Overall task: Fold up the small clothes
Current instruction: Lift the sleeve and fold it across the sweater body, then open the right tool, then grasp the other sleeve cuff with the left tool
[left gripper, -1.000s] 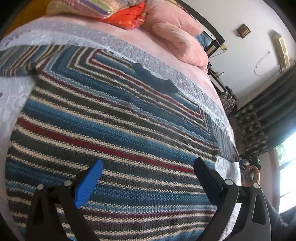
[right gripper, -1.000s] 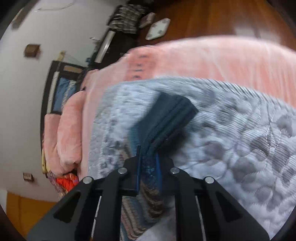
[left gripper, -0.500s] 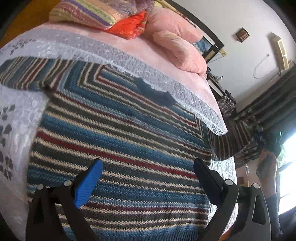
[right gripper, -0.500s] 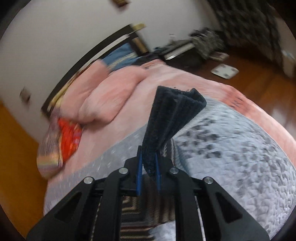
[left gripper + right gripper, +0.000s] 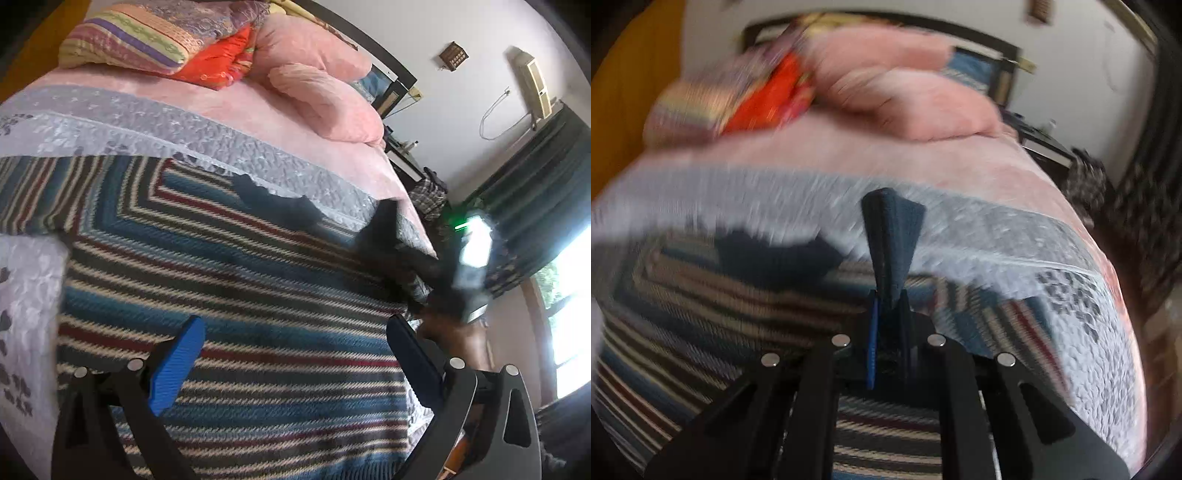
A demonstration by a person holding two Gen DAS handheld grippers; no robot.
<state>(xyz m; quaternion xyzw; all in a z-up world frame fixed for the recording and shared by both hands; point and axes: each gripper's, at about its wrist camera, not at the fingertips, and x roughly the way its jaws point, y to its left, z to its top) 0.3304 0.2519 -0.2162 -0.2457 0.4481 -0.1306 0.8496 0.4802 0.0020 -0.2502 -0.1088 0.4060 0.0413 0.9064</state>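
Striped sweater (image 5: 236,295) spread flat on bed (image 5: 303,122), collar far. Right tool (image 5: 886,306) pinching dark sleeve cuff (image 5: 892,236), lifted at right, body lying leftward. Left tool (image 5: 295,354) spread wide over near hem.

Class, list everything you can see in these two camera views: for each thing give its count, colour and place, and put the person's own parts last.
sweater: one, striped blue, red, cream, spread flat on the bed
cuff: one, dark blue, pinched in the right claw
quilt: one, grey, under the sweater
bedspread: one, pink, beyond the quilt
pillows: two, pink, at the headboard
folded blankets: a stack, striped and orange, beside the pillows
curtain: one, dark green, by the window
left claw: one, black with blue pads, open above the sweater
right claw: one, black, shut on the cuff
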